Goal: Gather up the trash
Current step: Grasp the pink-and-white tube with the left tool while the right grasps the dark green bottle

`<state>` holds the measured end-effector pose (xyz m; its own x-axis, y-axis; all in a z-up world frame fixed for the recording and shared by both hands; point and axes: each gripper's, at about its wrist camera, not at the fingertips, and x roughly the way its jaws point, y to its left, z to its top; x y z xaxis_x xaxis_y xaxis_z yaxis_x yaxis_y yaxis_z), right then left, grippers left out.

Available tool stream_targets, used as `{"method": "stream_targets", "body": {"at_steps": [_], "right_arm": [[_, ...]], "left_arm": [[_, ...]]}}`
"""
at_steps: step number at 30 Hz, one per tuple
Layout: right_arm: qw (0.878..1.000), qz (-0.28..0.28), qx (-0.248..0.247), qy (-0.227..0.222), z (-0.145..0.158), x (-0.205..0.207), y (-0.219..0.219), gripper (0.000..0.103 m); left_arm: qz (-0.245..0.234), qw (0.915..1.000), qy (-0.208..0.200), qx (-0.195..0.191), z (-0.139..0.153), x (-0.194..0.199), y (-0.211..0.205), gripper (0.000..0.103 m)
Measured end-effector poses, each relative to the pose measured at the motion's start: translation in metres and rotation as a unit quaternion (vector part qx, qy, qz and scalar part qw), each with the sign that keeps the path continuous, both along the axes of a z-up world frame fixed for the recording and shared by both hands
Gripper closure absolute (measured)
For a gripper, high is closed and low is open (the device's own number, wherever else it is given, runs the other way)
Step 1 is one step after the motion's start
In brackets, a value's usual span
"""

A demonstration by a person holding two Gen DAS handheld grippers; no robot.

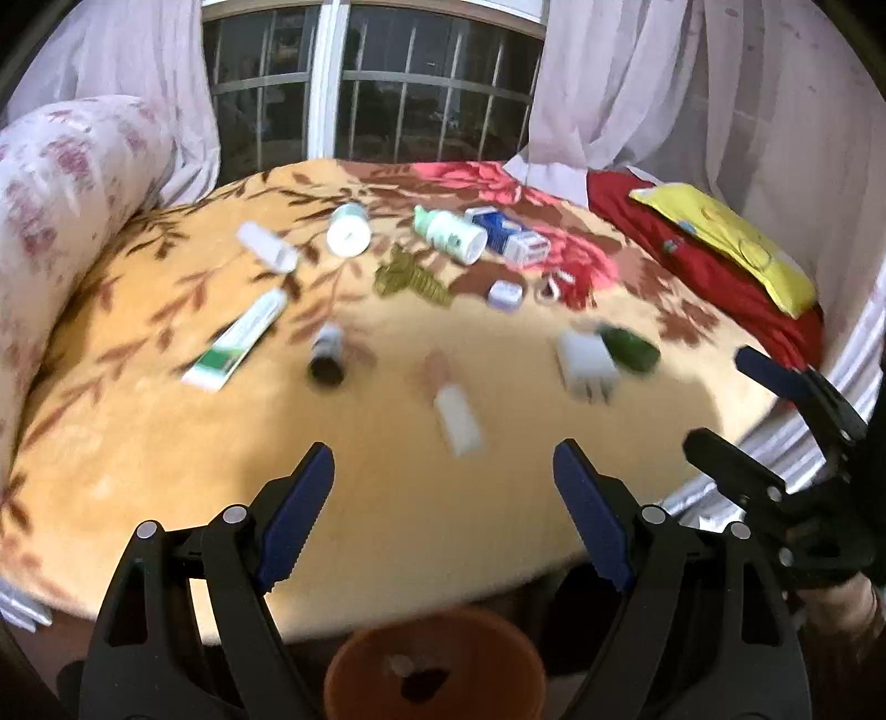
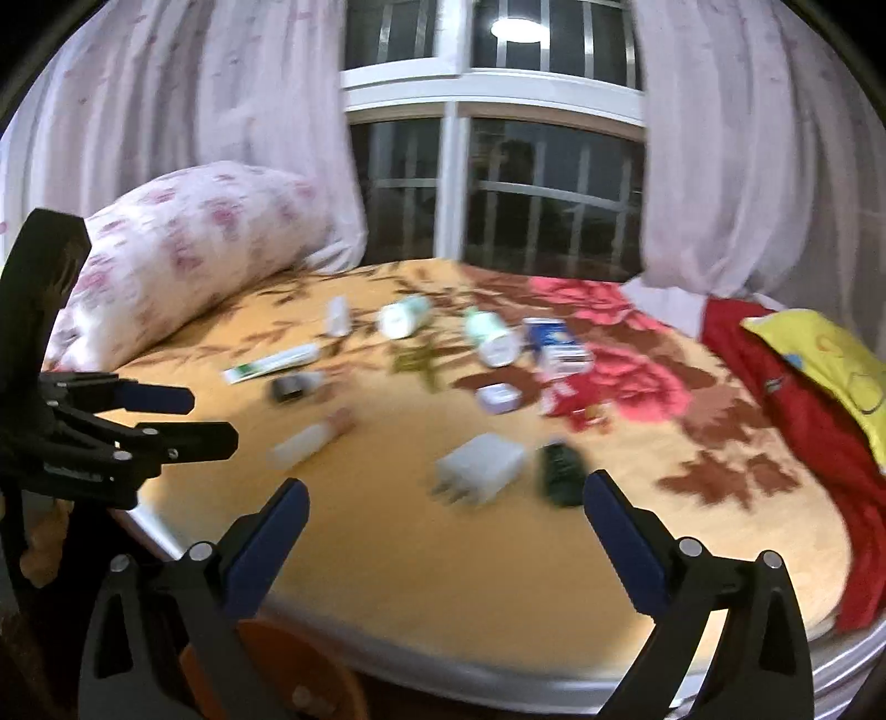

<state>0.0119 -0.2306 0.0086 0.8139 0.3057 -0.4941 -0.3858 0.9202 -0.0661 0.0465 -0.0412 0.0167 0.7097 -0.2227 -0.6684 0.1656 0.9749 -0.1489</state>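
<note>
We face a bed (image 2: 443, 554) under a yellow blanket (image 1: 166, 471) with brown leaves and red flowers. Behind it a barred window (image 2: 548, 188) is dark (a ceiling lamp (image 2: 518, 27) reflects in the upper pane), flanked by 2 pale pink curtains (image 2: 221, 111). A floral pillow (image 2: 183, 249) lies at the left, and a red cloth (image 1: 692, 232) with a yellow cushion (image 1: 736, 243) at the right.

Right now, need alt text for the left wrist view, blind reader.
The open, empty left hand-held gripper hangs over the near edge of a bed with a yellow floral blanket strewn with small trash: a toothpaste tube, bottles and a blue-and-white carton. An orange bin sits below, the right hand-held gripper is at the right edge, and a barred window is behind.
</note>
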Motion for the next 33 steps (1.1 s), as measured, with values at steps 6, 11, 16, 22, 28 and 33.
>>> {"method": "stream_targets", "body": {"at_steps": [6, 11, 16, 22, 28, 33], "right_arm": [[0.999, -0.037, -0.002, -0.002, -0.001, 0.038, -0.019, 0.005], [0.998, -0.057, -0.02, 0.005, -0.012, 0.066, -0.025, 0.005], [0.996, -0.061, -0.054, 0.02, -0.024, 0.093, -0.025, 0.006], [0.991, -0.062, -0.092, 0.075, -0.047, 0.122, -0.021, 0.017], [0.988, -0.045, -0.071, 0.127, -0.058, 0.137, -0.021, 0.066], [0.99, -0.049, -0.058, 0.118, -0.05, 0.132, -0.02, 0.066]], "left_arm": [[0.016, 0.9996, 0.015, 0.017, -0.019, 0.04, -0.02, 0.024], [0.036, 0.9983, 0.028, 0.035, -0.034, 0.064, -0.024, 0.024], [0.043, 0.9965, 0.046, 0.055, -0.047, 0.076, -0.023, 0.034], [0.038, 0.9962, 0.04, 0.067, -0.05, 0.074, -0.025, 0.034], [0.039, 0.9962, 0.039, 0.067, -0.05, 0.074, -0.026, 0.038], [0.024, 0.9983, 0.036, 0.04, -0.046, 0.072, -0.024, 0.085]]}}
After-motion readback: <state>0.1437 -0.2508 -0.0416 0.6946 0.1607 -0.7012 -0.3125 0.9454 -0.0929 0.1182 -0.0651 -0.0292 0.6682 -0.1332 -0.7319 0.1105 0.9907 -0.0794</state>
